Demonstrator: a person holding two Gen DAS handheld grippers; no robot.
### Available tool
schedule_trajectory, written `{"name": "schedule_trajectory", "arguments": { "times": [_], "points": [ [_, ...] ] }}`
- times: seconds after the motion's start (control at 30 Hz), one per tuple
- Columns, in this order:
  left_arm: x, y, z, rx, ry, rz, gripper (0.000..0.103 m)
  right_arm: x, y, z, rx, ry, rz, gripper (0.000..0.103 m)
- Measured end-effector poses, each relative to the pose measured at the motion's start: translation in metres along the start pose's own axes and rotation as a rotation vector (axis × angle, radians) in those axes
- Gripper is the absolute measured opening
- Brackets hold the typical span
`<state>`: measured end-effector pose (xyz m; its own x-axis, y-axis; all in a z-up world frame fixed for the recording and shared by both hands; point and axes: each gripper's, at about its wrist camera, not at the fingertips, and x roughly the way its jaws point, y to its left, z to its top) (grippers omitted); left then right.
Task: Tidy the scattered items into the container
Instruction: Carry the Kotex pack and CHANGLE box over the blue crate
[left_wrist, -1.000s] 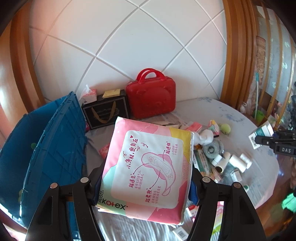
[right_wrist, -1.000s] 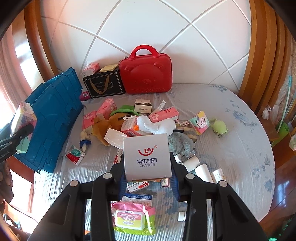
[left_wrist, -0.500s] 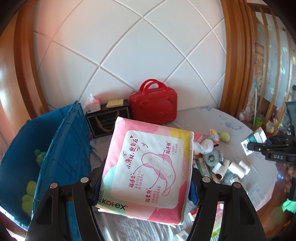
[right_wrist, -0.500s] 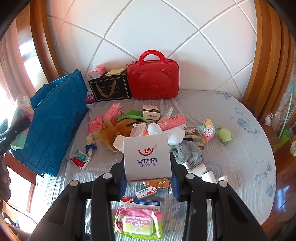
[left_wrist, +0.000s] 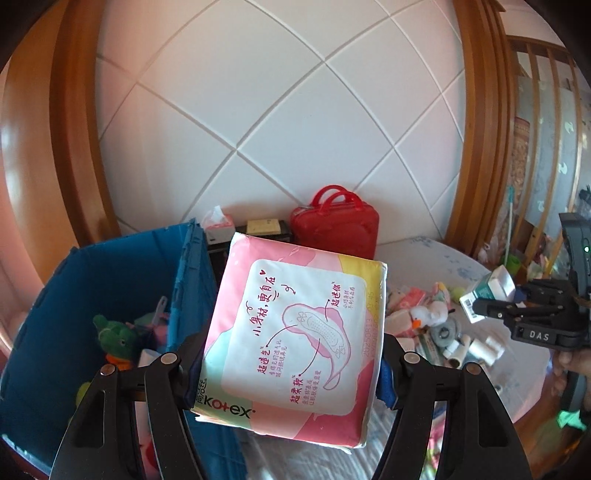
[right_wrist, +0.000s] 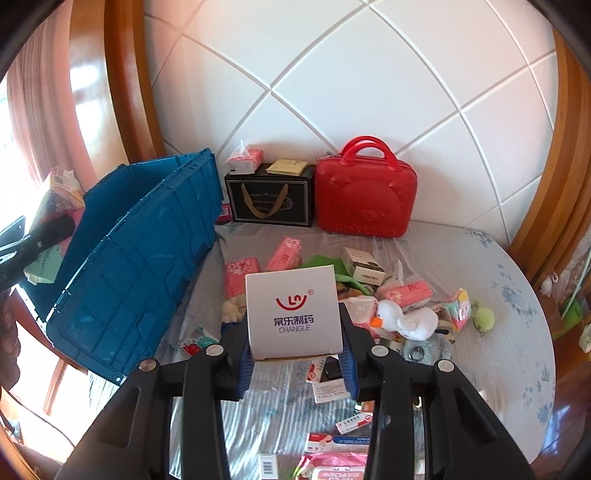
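The table (right_wrist: 509, 280) w/ its pale flowery cloth is the biggest thing here, pushed up to a white tiled wall (right_wrist: 369, 81). Next biggest is the blue bin (left_wrist: 92, 280), standing at the table's left edge w/ its lid (right_wrist: 140, 251) tipped up and open. Inside the bin sits a green plush toy (left_wrist: 116, 338) plus other soft bits I can't make out. At the back, by the wall, a red case (right_wrist: 365, 199) w/ a bear face stands upright, touching a black gift box (right_wrist: 269, 199) on its left; a pink tissue pack (right_wrist: 245, 160) and a yellow card (right_wrist: 288, 167) lie on top of the box. The left gripper (left_wrist: 291, 365) is up in the air, squeezing a big pink pad pack (left_wrist: 295, 332) btwn its two fingers, held near the bin's right wall, above the table edge. The right gripper (right_wrist: 293, 354) is clamped on a white box (right_wrist: 291, 312) w/ a red smile logo, lifted over the middle of the table. Under and behind it is a messy pile: pink tissue packs (right_wrist: 284, 253), a white duck toy (right_wrist: 402, 319), a green ball (right_wrist: 484, 317), a small tan-and-white box (right_wrist: 364, 267), and little medicine boxes (right_wrist: 332, 389) close to the front edge. A wipes pack (right_wrist: 332, 470) peeks in at the very bottom.
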<state>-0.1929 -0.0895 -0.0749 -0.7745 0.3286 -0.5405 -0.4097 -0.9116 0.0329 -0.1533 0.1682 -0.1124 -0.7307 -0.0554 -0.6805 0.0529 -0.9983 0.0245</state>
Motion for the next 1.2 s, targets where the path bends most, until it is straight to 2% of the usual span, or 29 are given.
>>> {"name": "schedule_trajectory", "arguments": {
  "times": [0.37,0.7,1.07,1.2],
  "points": [
    [-0.029,0.112,-0.017,-0.079,-0.028,0.07,0.069,0.023,0.128,0.053,-0.143,-0.048,0.085,0.037],
    [-0.036,0.195,-0.032,-0.124,-0.002,0.134,0.069,0.052,0.239,0.091,-0.254,-0.063,0.167,0.037],
    [-0.025,0.265,-0.03,-0.151,0.008,0.172,0.069,0.101,0.309,0.125,-0.269,-0.03,0.232,0.037],
    [-0.015,0.294,-0.025,-0.172,0.015,0.191,0.069,0.116,0.329,0.136,-0.294,-0.038,0.218,0.037]
  ]
}}
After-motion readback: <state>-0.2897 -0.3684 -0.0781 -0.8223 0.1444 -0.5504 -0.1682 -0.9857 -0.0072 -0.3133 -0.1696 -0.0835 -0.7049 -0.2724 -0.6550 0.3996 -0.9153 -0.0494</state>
